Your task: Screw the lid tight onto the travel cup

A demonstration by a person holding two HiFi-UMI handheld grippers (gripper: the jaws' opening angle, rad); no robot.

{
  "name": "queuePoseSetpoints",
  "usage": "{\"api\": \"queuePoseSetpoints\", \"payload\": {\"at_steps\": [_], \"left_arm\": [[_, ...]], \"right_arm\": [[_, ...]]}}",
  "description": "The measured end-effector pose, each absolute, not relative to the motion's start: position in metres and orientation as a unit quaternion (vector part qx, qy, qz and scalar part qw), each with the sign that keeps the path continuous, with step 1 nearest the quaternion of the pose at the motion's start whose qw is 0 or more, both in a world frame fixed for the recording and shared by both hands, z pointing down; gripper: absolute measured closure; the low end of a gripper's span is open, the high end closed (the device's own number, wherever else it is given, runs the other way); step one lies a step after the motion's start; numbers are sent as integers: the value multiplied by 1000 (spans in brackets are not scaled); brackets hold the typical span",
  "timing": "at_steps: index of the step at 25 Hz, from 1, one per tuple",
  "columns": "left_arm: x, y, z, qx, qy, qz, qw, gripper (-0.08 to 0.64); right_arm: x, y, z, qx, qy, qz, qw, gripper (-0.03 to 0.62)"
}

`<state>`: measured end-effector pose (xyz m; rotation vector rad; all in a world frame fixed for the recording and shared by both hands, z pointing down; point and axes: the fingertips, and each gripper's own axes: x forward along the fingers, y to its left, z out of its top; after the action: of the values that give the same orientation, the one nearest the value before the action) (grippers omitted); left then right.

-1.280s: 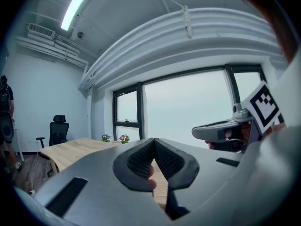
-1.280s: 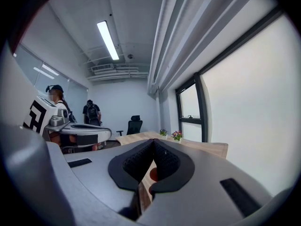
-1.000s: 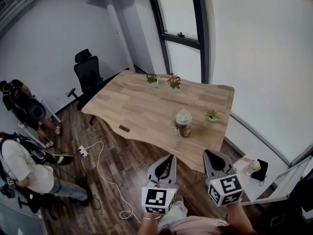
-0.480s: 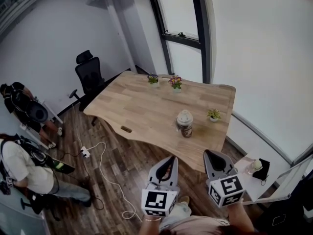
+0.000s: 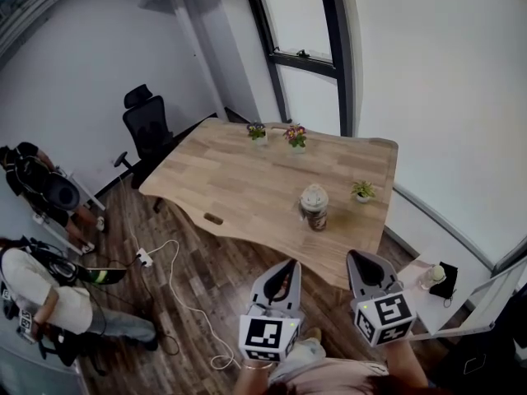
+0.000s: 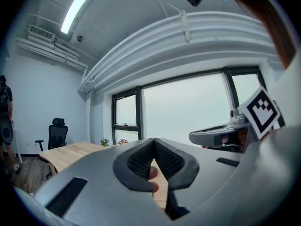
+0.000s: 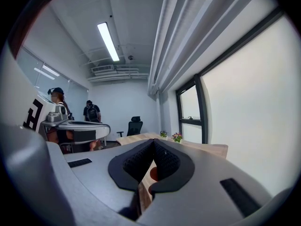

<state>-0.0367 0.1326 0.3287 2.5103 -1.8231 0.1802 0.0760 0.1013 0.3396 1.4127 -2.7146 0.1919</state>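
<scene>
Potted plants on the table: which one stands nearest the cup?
The plain green plant, alone by the right edge of the table, just right of the cup. The two flowering plants stand together at the far edge by the window.

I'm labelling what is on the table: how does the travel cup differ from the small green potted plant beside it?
The travel cup is taller than the potted plant. The cup has a dark body under a pale domed lid; the plant shows green leaves above a small pale pot. The cup stands nearer the person, the plant nearer the table's right edge. Both stand upright on the wooden table, apart from each other.
</scene>
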Motion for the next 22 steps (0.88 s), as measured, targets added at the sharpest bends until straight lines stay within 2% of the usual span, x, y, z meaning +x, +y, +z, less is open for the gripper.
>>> {"api": "queuePoseSetpoints", "payload": {"at_steps": [22], "left_arm": [[-43,112,323,830,-555,52,23,558]], "right_arm": [[56,76,349,476,-876,56,58,592]]}}
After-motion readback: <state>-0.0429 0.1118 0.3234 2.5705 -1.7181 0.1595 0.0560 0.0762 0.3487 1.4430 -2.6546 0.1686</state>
